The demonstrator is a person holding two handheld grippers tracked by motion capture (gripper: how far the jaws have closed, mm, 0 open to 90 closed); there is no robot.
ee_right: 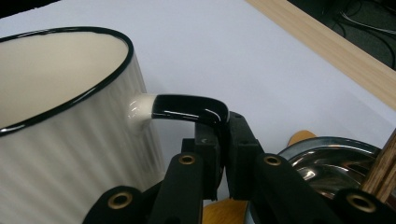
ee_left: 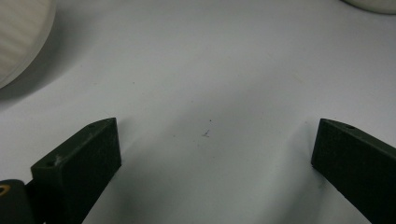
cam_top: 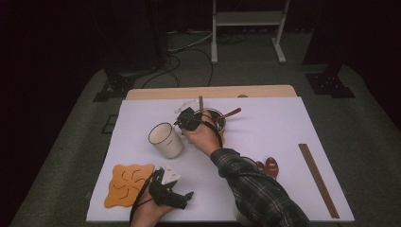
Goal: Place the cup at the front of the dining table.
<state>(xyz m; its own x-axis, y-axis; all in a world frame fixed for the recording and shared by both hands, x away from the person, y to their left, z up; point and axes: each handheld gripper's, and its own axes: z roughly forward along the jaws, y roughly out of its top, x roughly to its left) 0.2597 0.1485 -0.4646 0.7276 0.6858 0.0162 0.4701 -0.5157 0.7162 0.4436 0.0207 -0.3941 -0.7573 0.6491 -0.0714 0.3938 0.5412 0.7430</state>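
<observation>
A white ribbed mug [cam_top: 165, 140] with a dark rim stands left of the table's middle. My right gripper [cam_top: 187, 122] reaches it from the right. In the right gripper view the mug [ee_right: 60, 121] looms at the left, and my right gripper [ee_right: 223, 135] is shut on its glossy black handle [ee_right: 187, 106], both pads pressed against the handle's downward bend. Near the front edge my left gripper [cam_top: 172, 187] rests low over the white tabletop. In the left gripper view my left gripper [ee_left: 215, 135] stands wide open over bare tabletop, with the mug's ribbed side [ee_left: 18, 37] at the upper left.
An orange felt coaster [cam_top: 128, 184] lies at the front left. A metal bowl [cam_top: 218, 117] with a wooden spoon [cam_top: 231, 113] sits just behind the right hand, its rim [ee_right: 327, 144] close to the right jaw. Chopsticks [cam_top: 319, 179] lie along the right edge, with a small brown piece [cam_top: 270, 166] near the sleeve.
</observation>
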